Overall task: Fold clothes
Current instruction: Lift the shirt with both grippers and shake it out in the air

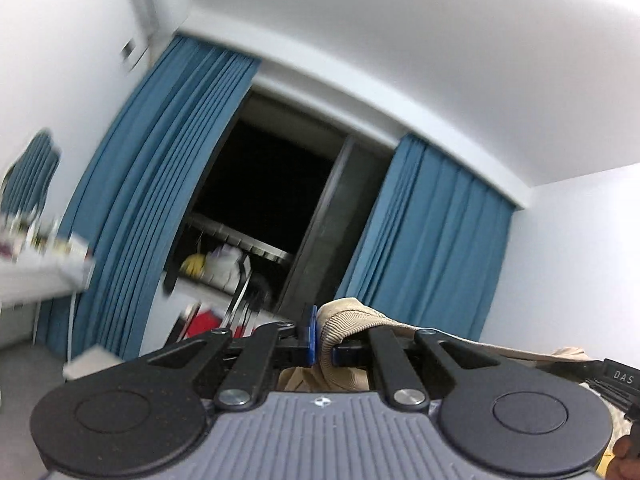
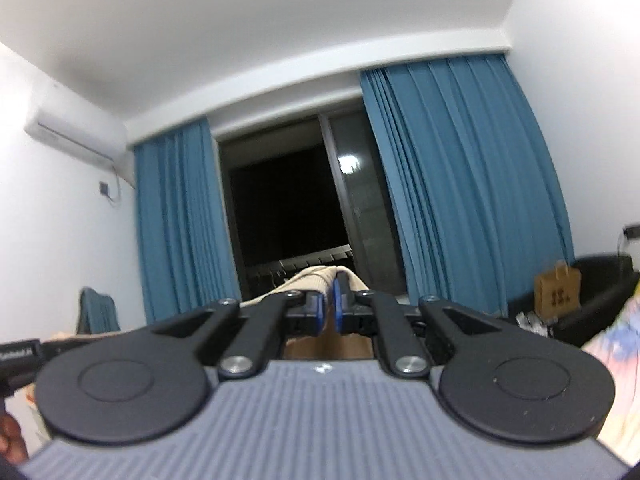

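A beige ribbed knit garment (image 1: 352,320) is held up in the air, facing the window. My left gripper (image 1: 322,340) is shut on its ribbed edge, and the cloth drapes over the right finger and stretches away to the right. My right gripper (image 2: 329,310) is shut on another part of the same beige garment (image 2: 316,276), which bunches above the blue pads (image 2: 317,312) and runs off to the left. The rest of the garment hangs below, hidden by the gripper bodies.
Blue curtains (image 2: 460,184) frame a dark window (image 2: 280,208). A white shelf with small items (image 1: 36,256) is at the left. An air conditioner (image 2: 76,136) hangs on the left wall. A black chair with a brown paper bag (image 2: 558,292) stands at the right.
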A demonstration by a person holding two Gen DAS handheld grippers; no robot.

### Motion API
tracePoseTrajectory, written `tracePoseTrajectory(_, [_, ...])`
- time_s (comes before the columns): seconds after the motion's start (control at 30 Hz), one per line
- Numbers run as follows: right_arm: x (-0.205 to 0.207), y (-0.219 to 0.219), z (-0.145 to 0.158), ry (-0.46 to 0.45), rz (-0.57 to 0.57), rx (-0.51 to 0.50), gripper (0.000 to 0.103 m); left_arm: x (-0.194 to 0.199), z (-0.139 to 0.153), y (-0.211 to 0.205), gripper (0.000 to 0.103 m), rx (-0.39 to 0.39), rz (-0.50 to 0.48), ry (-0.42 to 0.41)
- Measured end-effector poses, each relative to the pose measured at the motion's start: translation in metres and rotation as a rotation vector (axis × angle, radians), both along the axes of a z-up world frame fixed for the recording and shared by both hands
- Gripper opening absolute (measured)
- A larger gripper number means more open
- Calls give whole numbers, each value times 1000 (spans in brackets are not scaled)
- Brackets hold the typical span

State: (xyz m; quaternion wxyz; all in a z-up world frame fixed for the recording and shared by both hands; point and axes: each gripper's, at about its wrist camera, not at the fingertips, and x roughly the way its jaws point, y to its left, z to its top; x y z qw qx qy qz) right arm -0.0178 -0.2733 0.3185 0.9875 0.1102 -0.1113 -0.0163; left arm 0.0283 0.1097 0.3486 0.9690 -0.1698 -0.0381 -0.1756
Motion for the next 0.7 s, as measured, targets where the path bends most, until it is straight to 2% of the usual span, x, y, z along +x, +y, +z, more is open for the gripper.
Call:
tracePoseTrajectory(0.13, [-43,4,51,-61,0,-38,9,-38,56,2,7,24,-17,-66])
tracePoseTrajectory(0.23, [-57,5,71,-64,2,-42,9,-61,90,5,7,32,-43,-111])
tracePoseTrajectory(0.37, [-75,8,96,-67,4,-47,9,-73,113,7,8,42,-55,-141])
tracePoseTrajectory(0.43, [-82,9,106,-65,5,-50,9,-68,110,4,8,62,-39,-142])
tracePoseTrajectory(0.47, [-75,10,102,-51,4,-52,9,-61,104,2,8,71,-34,-133])
tracePoseTrajectory(0.57, [-31,7,79,7,-12,-52,9,-30,79,-6,8,82,-28,-78])
tracePoseTrajectory(0.67, [14,4,56,65,-27,-51,9,23,38,-14,9,83,-21,-21])
tracePoseTrajectory(0.7, [28,3,48,84,-32,-51,9,45,23,-18,13,85,-17,-3])
